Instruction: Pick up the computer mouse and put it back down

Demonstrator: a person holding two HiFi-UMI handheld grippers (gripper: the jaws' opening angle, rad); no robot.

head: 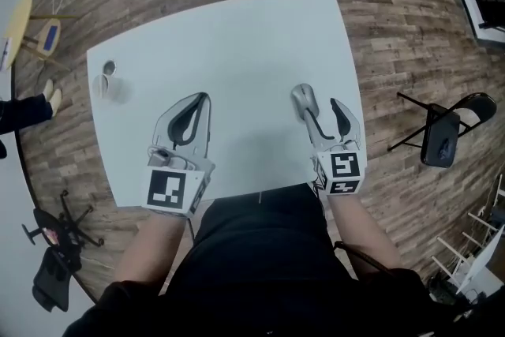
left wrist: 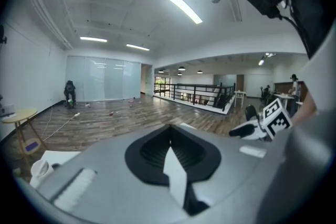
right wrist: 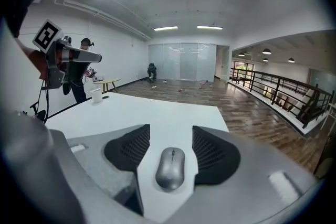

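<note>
A silver computer mouse lies on the white table near its right edge. My right gripper stands open around the mouse. In the right gripper view the mouse rests on the table between the two black pads, with a gap on each side. My left gripper hovers over the table's left half. Its jaws meet at the tip and nothing is between them.
A white cup stands near the table's far left corner. A black folding chair is on the wood floor to the right. A small yellow side table stands at the far left.
</note>
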